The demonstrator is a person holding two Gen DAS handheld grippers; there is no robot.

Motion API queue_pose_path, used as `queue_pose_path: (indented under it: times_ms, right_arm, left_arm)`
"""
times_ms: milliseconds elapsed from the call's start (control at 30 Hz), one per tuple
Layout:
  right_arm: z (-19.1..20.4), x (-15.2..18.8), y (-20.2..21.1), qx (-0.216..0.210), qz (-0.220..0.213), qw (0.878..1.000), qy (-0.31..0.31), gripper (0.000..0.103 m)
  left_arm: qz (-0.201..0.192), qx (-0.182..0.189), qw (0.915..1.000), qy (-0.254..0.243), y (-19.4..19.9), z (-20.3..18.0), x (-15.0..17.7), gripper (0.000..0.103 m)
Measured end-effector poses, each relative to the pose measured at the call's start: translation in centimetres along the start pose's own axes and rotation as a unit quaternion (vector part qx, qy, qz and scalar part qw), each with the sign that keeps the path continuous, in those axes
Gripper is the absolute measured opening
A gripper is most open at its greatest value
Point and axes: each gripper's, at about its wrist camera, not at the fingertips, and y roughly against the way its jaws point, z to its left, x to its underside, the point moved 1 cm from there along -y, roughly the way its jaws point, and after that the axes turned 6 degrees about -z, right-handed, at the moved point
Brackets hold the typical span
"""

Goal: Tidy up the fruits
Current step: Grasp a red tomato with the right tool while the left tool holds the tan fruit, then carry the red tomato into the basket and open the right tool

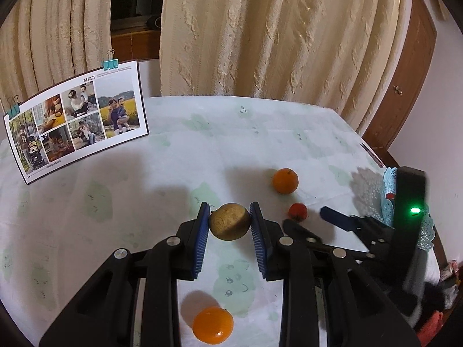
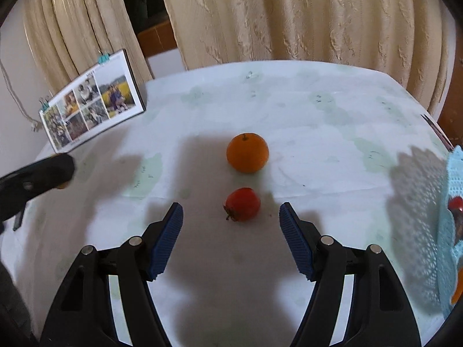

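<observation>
My left gripper (image 1: 230, 212) is shut on a brown-yellow round fruit (image 1: 229, 221), its blue pads touching both sides. An orange (image 1: 213, 328) lies on the table below the gripper. A second orange (image 1: 285, 180) lies farther right, with a small red fruit (image 1: 297, 211) near it. In the right wrist view my right gripper (image 2: 231, 212) is open, its jaws wide on either side of the small red fruit (image 2: 242, 204). The orange (image 2: 247, 152) lies just beyond it. A light blue lace basket (image 2: 451, 231) at the right edge holds some fruit.
A photo collage board (image 1: 78, 121) with binder clips stands at the table's back left. Cream curtains (image 1: 275, 29) hang behind the table (image 1: 246, 133), covered with a pale green-patterned cloth. The basket (image 1: 389, 193) also shows in the left wrist view behind the right gripper's body.
</observation>
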Motion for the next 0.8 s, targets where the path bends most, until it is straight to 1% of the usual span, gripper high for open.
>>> queue_pose_path:
  times_ms: [67,133,300,367,433,600,800]
  right_arm:
    - [0.1,-0.2,-0.7,0.003,0.003,1.0,0.002,0.068]
    - [0.0,-0.3,-1.3,0.007,0.01,1.0,0.002,0.061]
    - [-0.4,-0.5,-2.2,0.019,0.02,1.0,0.002,0.047]
    - [-0.4,-0.6,-2.2,0.026,0.02,0.999,0.007,0.039]
    - [-0.6,-0.5,-2.2,0.032,0.019,0.999,0.007,0.028]
    - [-1.5,-0.4,-1.2,0.033,0.014,0.999,-0.01,0.028]
    - [-3.2,-0.4,2.6,0.033,-0.022,0.998,-0.038,0.029]
  left_arm:
    - [0.0,0.0,1.0,0.001,0.0,0.1,-0.1,0.029]
    - [0.0,0.0,1.0,0.003,0.0,0.2,-0.1,0.029]
    - [0.003,0.0,1.0,0.003,-0.2,0.1,0.0,0.029]
    - [0.003,0.0,1.0,0.002,-0.2,0.0,0.1,0.029]
    - [0.004,0.0,1.0,0.002,-0.2,0.0,0.1,0.029]
    - [0.004,0.003,1.0,-0.001,-0.3,-0.1,0.2,0.029]
    - [0.004,0.006,1.0,-0.005,-0.3,-0.4,0.2,0.029]
